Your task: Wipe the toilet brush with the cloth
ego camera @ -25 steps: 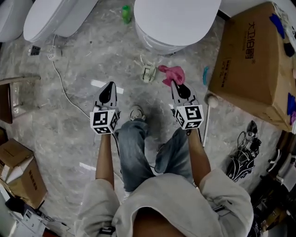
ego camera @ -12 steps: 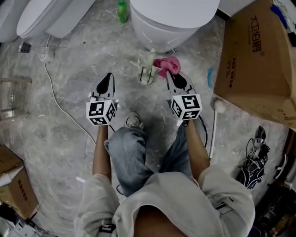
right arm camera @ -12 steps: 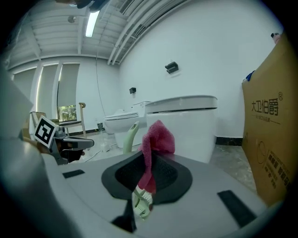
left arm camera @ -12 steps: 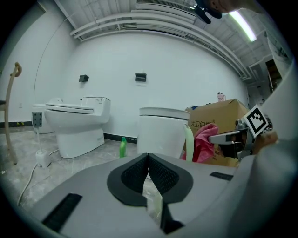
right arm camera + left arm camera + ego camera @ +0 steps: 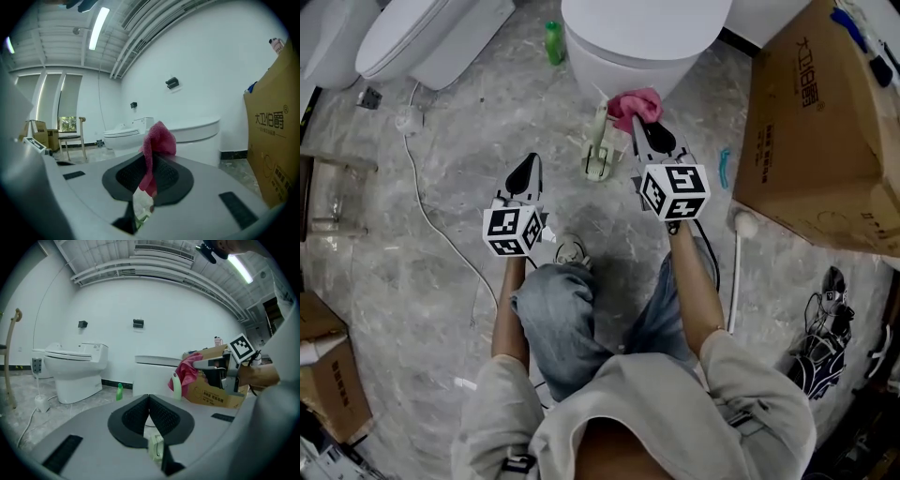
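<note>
Right gripper (image 5: pixel 649 131) was clamped on pink cloth (image 5: pixel 634 105); cloth bunched above jaw tips, tail hanging between pads. Against frame half second earlier: cloth carried forward, from beside mid-handle to beside top of pale-green toilet brush (image 5: pixel 598 141), near white toilet (image 5: pixel 637 42). Brush stood upright on floor, just left of cloth; contact not discernible. Left gripper (image 5: pixel 525 174) had jaws together, empty, back-left of brush, much as before.

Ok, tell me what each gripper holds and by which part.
Right gripper: the pink cloth, pinched by one end, the rest bunched beyond the jaw tips. Left gripper: shut, holding nothing.
</note>
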`<state>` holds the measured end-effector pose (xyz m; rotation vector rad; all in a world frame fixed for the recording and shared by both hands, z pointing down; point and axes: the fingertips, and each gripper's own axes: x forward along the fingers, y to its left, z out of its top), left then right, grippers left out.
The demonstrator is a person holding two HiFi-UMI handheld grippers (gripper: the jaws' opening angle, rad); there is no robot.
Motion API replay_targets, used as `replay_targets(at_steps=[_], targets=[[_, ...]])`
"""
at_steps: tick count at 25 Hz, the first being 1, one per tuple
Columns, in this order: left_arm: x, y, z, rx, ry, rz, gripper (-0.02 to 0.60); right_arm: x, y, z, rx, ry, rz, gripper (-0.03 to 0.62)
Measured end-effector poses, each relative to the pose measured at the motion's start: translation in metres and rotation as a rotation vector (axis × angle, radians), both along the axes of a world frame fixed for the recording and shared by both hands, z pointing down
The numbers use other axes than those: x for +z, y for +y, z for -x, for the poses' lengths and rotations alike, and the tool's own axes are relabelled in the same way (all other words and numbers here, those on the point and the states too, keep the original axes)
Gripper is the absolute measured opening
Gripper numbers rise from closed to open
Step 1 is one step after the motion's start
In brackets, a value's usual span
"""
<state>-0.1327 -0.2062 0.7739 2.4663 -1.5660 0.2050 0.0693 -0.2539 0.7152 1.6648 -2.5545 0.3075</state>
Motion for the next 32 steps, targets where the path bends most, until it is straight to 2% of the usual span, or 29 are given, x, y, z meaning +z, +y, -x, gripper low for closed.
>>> replay_targets(at_steps=[7,21,32], targets=[[-0.004,0.005,-0.002,0.003,-0.027,-0.014,0.02,-0.02,-0.01,0.007,-0.024,-0.021,-0.041,0.057],[0.002,0.018,-0.008,0.01,-0.035,-0.004,0.02,0.038,0.024,0.031,-0.104,0.043,0.047,0.057],[0.012,0.022,-0.011,0.019,-0.028,0.014,0.02,0.096,0.044,0.04,-0.133,0.084,0.161,0.057]])
